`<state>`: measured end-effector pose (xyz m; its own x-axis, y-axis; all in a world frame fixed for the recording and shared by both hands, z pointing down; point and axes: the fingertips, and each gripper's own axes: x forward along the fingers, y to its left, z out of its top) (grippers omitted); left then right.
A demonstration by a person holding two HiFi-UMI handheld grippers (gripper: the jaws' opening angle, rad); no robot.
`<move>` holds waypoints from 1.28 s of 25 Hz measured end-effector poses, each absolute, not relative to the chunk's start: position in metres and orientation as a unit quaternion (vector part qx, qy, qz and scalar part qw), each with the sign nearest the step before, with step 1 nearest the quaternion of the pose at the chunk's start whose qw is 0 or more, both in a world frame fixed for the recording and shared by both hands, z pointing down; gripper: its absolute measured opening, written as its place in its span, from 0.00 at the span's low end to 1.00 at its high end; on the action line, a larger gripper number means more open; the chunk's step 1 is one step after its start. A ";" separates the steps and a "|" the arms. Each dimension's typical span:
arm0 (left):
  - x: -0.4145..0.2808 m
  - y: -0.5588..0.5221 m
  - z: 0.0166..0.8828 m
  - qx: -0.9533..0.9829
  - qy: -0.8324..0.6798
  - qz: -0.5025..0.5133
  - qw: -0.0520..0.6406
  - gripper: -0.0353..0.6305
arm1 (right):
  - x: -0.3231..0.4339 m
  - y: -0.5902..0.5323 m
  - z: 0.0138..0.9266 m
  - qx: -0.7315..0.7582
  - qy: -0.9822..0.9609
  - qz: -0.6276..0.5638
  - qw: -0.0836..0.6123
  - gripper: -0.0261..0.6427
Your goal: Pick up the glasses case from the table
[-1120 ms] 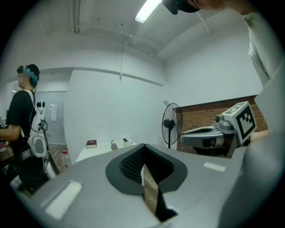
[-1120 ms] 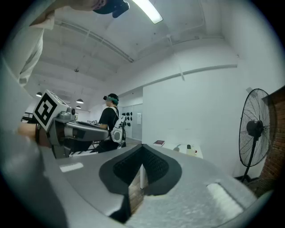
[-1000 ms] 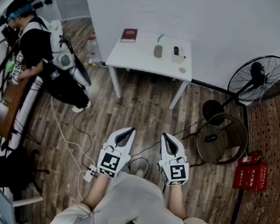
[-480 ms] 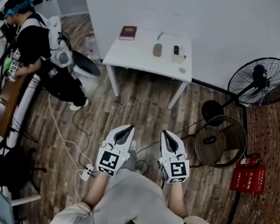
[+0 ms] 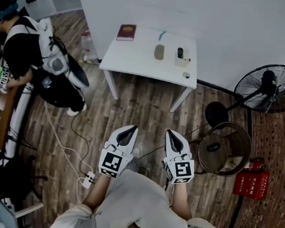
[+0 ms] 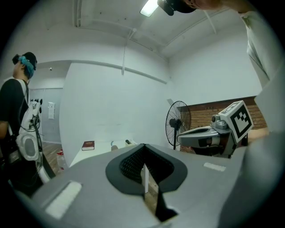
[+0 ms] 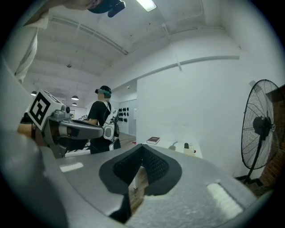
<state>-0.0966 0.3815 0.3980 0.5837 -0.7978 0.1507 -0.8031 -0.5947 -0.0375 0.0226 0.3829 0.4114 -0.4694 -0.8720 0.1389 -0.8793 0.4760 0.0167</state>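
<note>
Your left gripper (image 5: 132, 129) and right gripper (image 5: 171, 133) hang well short of the table (image 5: 137, 59), jaws pressed together on nothing. That is probably because the glasses case (image 5: 159, 52) lies mid-table, right of the book (image 5: 126, 32), beyond reach.

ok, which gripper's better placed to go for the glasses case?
Right, barely. The left gripper and right gripper are both shut, empty, well short of the white table; the glasses case lies almost centred between them, slightly toward the right.
</note>
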 end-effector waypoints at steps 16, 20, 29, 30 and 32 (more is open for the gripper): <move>-0.098 0.256 0.391 0.920 -0.385 0.071 0.006 0.08 | 0.000 0.261 0.407 0.542 -0.836 0.029 0.076 0.05; -0.095 0.242 0.392 0.923 -0.378 0.069 0.007 0.08 | 0.006 0.250 0.413 0.551 -0.830 0.036 0.082 0.05; -0.093 0.210 0.394 0.924 -0.376 0.066 0.009 0.08 | 0.011 0.219 0.413 0.553 -0.828 0.034 0.086 0.05; -0.092 0.205 0.394 0.924 -0.376 0.066 0.009 0.08 | 0.012 0.214 0.413 0.552 -0.829 0.034 0.086 0.05; -0.089 0.194 0.395 0.924 -0.377 0.068 0.009 0.08 | 0.014 0.203 0.415 0.550 -0.830 0.034 0.087 0.05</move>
<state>-0.0889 0.1938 0.3946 0.7065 -0.6952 0.1322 -0.6977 -0.7156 -0.0340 0.0142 0.2033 0.4145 -0.3788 -0.9074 0.1818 -0.9192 0.3917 0.0396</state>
